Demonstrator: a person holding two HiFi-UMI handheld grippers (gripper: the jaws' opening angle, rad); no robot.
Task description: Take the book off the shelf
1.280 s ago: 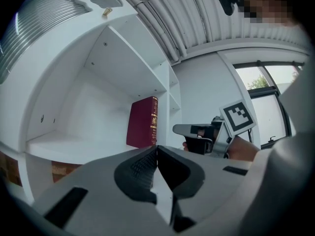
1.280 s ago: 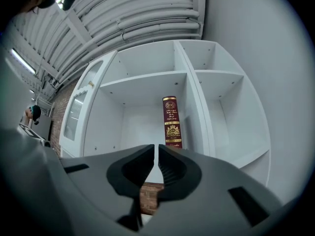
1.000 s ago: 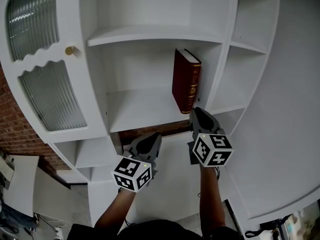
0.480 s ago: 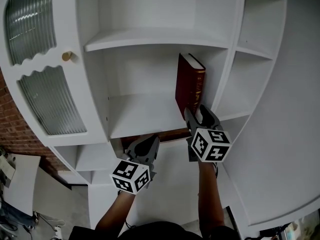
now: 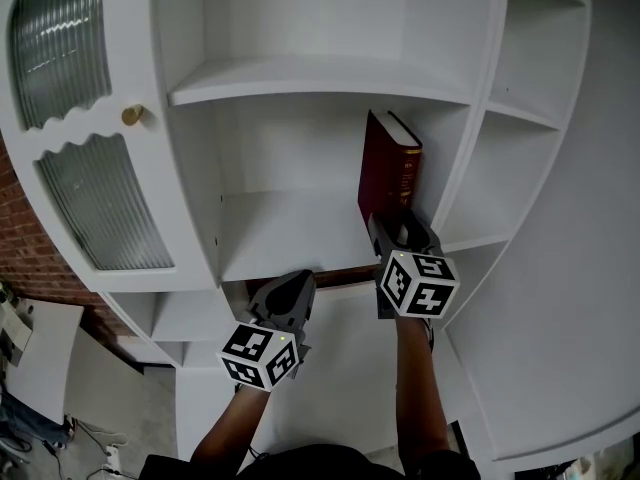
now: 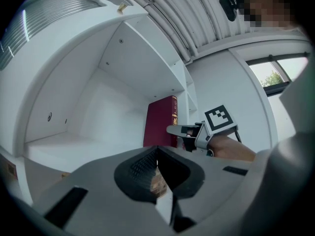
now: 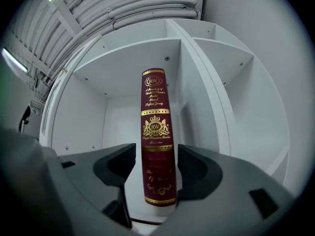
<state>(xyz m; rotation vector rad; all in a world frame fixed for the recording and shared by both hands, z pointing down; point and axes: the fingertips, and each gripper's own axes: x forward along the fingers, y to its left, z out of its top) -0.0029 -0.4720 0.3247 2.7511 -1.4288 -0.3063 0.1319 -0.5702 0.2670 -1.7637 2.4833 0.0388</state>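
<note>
A dark red book (image 5: 390, 173) with gold lettering stands upright on the white shelf (image 5: 280, 233), against the compartment's right wall. My right gripper (image 5: 396, 230) is level at its lower spine. In the right gripper view the jaws have just been opening and my right gripper (image 7: 156, 163) stands open, with the book (image 7: 156, 127) between the jaws and a slim gap at the left jaw. My left gripper (image 5: 290, 290) hangs lower and to the left, below the shelf edge, shut on nothing. From the left gripper view (image 6: 157, 154) the book (image 6: 160, 122) and the right gripper (image 6: 187, 131) show ahead.
The white bookcase has bare compartments above and to the right (image 5: 520, 158). A ribbed glass door (image 5: 85, 188) with a brass knob (image 5: 131, 115) stands at the left, beside a brick wall (image 5: 20, 258). A white wall (image 5: 590, 268) runs along the right.
My right gripper has moved forward to the book and its jaws have spread from shut to wide, so that they now flank the spine. My left gripper has hardly shifted.
</note>
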